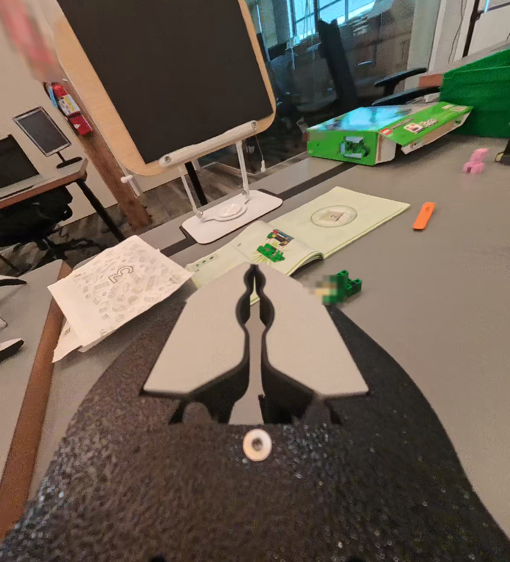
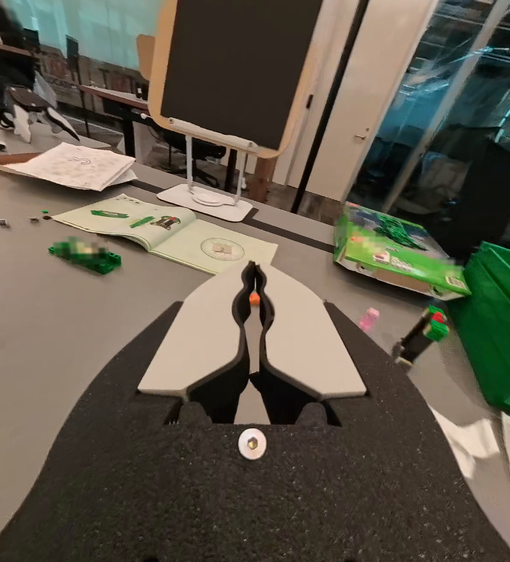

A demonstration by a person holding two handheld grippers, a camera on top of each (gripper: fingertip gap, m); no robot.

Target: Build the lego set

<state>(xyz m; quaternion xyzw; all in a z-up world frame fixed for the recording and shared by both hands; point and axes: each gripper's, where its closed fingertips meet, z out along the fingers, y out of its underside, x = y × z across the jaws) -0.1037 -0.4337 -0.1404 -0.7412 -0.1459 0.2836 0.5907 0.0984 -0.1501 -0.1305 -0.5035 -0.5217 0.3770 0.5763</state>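
Note:
My left gripper [image 1: 255, 269] is shut and empty, above the near edge of the open instruction booklet [image 1: 335, 225]. A green brick assembly [image 1: 346, 286] lies just right of its tips; it also shows in the right wrist view [image 2: 95, 258]. My right gripper [image 2: 255, 266] is shut and empty over the grey table, with the orange brick separator [image 2: 254, 298] seen behind the gap between its fingers. That separator lies at the right in the left wrist view [image 1: 424, 216]. A pink brick figure [image 2: 369, 319] and a black-and-green build [image 2: 420, 334] stand to the right.
The green set box [image 1: 384, 133] lies on its side at the back, a green bin [image 2: 503, 334] beside it. A dark screen on a white stand [image 2: 208, 200] is behind the booklet [image 2: 168, 234]. A white paper bag [image 1: 116, 292] lies at left, tiny loose pieces [image 2: 19, 220] near it. The grippers' ends are close to 35 cm from one another. To reach the pink brick figure [image 2: 369, 319] in a straight line is about 30 cm for my right fingers, about 55 cm for my left.

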